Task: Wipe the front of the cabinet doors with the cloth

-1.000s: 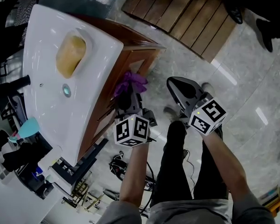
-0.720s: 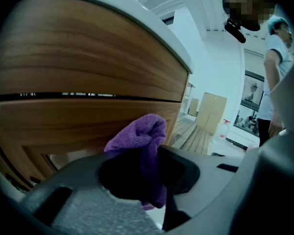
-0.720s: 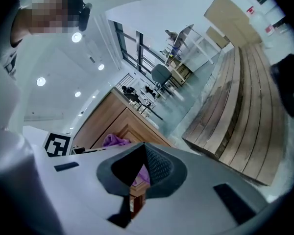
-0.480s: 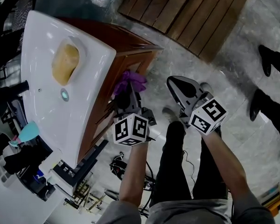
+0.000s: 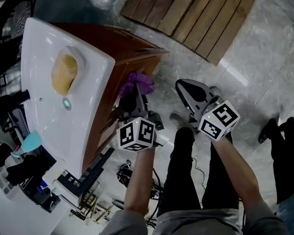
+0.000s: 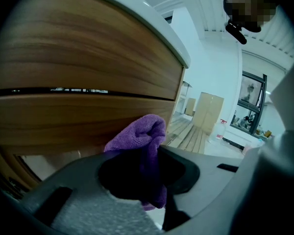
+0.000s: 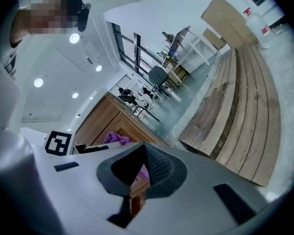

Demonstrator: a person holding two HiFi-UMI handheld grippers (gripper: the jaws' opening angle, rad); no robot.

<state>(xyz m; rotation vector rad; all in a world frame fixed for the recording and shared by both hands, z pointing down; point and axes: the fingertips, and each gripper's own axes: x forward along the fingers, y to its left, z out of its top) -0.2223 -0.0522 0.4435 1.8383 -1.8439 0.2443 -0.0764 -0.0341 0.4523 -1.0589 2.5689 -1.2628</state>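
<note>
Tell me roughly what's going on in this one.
A person stands at a wooden vanity cabinet under a white sink, with a gripper in each hand. The left gripper is clamped on a purple cloth and holds it at the cabinet's front, near the corner; whether the cloth touches the wood is unclear. The right gripper is shut on nothing and hangs over the floor beside it.

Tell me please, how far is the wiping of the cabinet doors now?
Done: the purple cloth is picked up, clamped in the left gripper's jaws. In hand: the cloth is held up at the wooden cabinet front, below the white basin; contact cannot be confirmed. Left: the wood shows no wiped trace, so treat the whole front as remaining. The right gripper hangs aside, jaws together, empty.
</note>
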